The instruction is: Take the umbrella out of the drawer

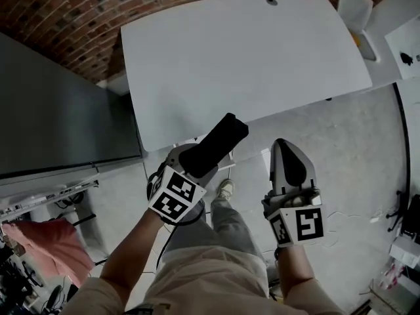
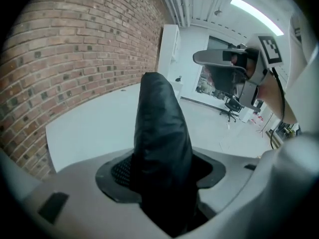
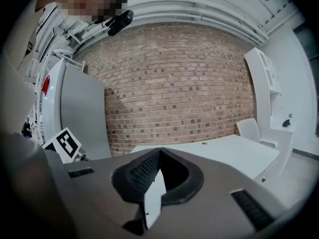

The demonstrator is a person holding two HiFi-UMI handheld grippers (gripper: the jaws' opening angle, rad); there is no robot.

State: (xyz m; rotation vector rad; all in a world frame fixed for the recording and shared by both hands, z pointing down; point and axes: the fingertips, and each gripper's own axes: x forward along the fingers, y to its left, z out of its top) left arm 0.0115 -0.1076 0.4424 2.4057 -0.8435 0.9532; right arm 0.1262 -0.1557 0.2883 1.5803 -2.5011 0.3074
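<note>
The umbrella [image 1: 215, 144] is a black folded one in its sleeve, and my left gripper [image 1: 192, 165] is shut on its lower part. It sticks up and forward past the near edge of the white table [image 1: 249, 51]. In the left gripper view the umbrella [image 2: 162, 133] rises from between the jaws of the left gripper [image 2: 160, 185] and hides their tips. My right gripper [image 1: 286, 151] hangs beside it to the right, shut with nothing held. In the right gripper view its jaws meet at the tips of the right gripper [image 3: 159, 152]. No drawer shows.
A dark cabinet [image 1: 52, 110] stands at the left against the brick wall [image 1: 79, 12]. A white chair [image 1: 354, 8] sits at the table's far right corner. Grey floor [image 1: 354, 149] lies under my legs. A pink cloth [image 1: 56, 245] lies low on the left, and office chairs [image 2: 232, 106] stand far off.
</note>
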